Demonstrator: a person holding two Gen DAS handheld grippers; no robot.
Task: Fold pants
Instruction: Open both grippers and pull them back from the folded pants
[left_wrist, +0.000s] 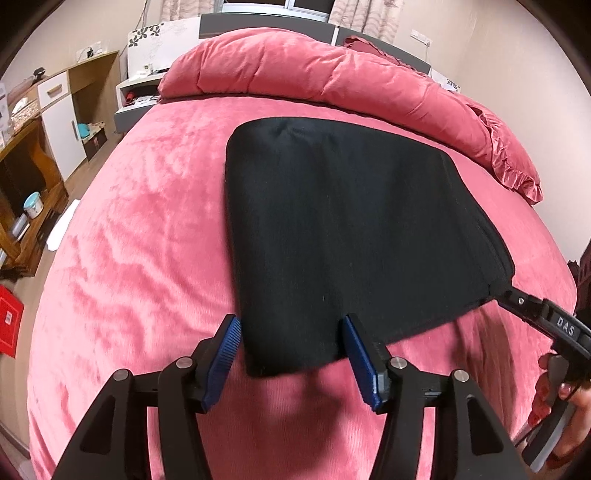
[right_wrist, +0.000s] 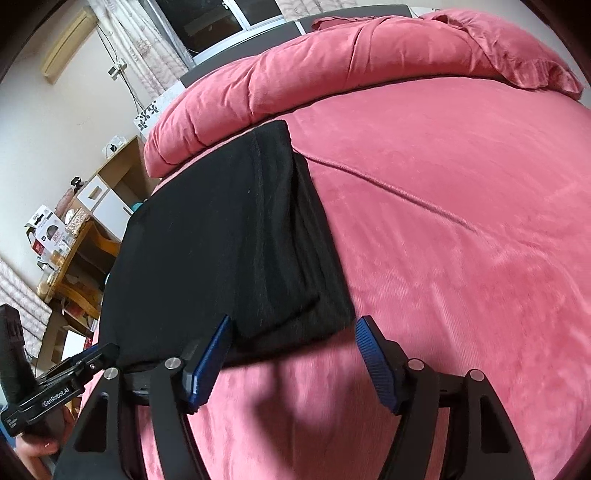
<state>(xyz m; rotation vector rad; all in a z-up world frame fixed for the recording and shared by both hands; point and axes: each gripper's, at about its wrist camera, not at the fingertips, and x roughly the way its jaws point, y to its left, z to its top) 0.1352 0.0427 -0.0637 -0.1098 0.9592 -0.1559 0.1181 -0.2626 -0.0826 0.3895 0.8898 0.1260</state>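
In the left wrist view we are seeing a wooden shelf unit (left_wrist: 40, 140) filling the left edge of the frame, with the pink bedspread (left_wrist: 140, 229) spreading across the middle. The black pants (left_wrist: 343, 229) are lying folded into a compact, roughly rectangular pad in the centre and right of the frame, flat on the bedspread, with smooth fabric and a seamed band running along their right edge. A bunched pink duvet (left_wrist: 303, 70) is lying along the top of the frame beyond them. At the bottom centre our left gripper (left_wrist: 291, 350) is holding its blue-padded fingers (left_wrist: 221, 358) spread apart; the near left corner of the pants is lying between them, and the pads are not pressing on it. At the lower right edge a hand (left_wrist: 561, 406) is holding the other tool.

In the right wrist view the left gripper (right_wrist: 107, 352) is showing at the lower left, its tip just beside the pants' near edge. The pants (right_wrist: 207, 251) are occupying the left centre, showing stacked layers stepping down along their right side. At the bottom centre our right gripper (right_wrist: 295, 354) is standing with its jaws spread, the near right corner of the pants lying between the fingers (right_wrist: 376, 362) unpinched. The pink bedspread (right_wrist: 461, 240) is filling the right half, with the duvet (right_wrist: 332, 66) along the top.
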